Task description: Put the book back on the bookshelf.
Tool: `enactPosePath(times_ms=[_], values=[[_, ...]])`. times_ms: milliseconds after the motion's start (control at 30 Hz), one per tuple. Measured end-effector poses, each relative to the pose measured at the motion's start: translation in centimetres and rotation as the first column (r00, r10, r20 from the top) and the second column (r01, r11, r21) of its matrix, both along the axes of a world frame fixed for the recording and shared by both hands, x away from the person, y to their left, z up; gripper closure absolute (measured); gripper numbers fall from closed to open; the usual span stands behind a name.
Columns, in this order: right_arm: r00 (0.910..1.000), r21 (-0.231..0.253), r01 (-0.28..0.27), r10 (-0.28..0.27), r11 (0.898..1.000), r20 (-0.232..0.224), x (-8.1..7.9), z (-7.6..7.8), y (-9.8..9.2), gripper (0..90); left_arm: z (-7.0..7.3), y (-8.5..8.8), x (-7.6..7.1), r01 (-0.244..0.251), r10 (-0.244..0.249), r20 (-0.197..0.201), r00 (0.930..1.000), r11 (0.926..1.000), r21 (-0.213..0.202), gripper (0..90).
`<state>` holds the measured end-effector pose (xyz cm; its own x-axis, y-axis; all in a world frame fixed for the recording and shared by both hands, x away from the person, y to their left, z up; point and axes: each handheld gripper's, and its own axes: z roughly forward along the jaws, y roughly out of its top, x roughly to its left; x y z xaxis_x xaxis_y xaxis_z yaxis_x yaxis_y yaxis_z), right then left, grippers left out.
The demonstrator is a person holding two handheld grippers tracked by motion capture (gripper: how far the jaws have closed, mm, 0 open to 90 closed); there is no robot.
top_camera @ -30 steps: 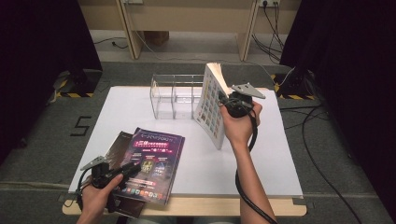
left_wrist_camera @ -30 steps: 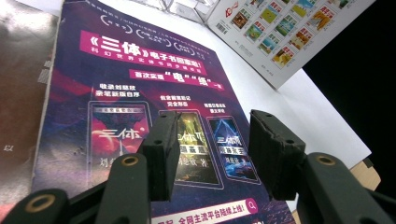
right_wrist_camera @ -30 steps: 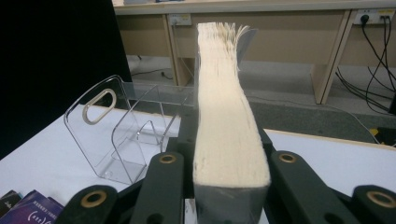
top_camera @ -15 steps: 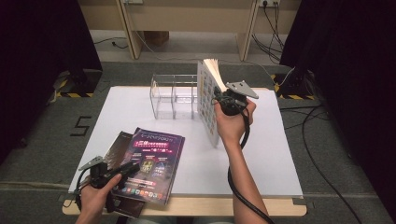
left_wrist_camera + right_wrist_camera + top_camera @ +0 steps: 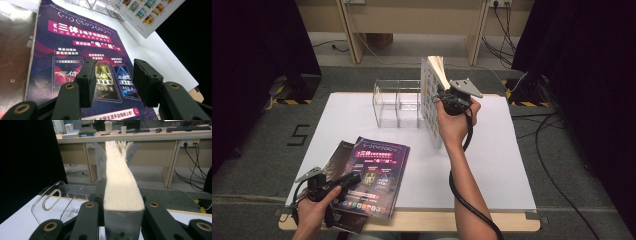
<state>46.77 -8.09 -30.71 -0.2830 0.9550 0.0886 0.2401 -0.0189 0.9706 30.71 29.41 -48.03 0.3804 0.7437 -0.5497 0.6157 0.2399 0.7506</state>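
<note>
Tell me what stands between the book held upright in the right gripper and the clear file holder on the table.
Nothing visible does. The right gripper clamps the thick book upright just right of the clear holder, and only bare table shows in the narrow gap between them.

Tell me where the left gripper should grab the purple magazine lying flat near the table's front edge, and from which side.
Probably the purple magazine's front edge, approached level from the person's side. It lies flat on a darker booklet, so no jaw can slip under its middle, but its lower corner seems to reach the table's front edge. The left gripper hangs open above the cover.
</note>
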Motion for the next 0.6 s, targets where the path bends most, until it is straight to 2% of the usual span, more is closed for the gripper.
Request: enactPosePath(times_ms=[567, 600], values=[[0.9998, 0.022, 0.02, -0.02, 1.0, -0.005, 2.0, 0.0, 0.7, 74.6, -0.1, 0.1, 0.1, -0.004, 0.004, -0.001, 1.0, 1.0, -0.004, 52.8], [0.9997, 0.021, 0.023, -0.023, 1.0, -0.005, 2.5, 0.1, 0.9, 74.6, -0.1, 0.1, 0.1, -0.005, 0.005, -0.002, 1.0, 1.0, -0.005, 52.9]])
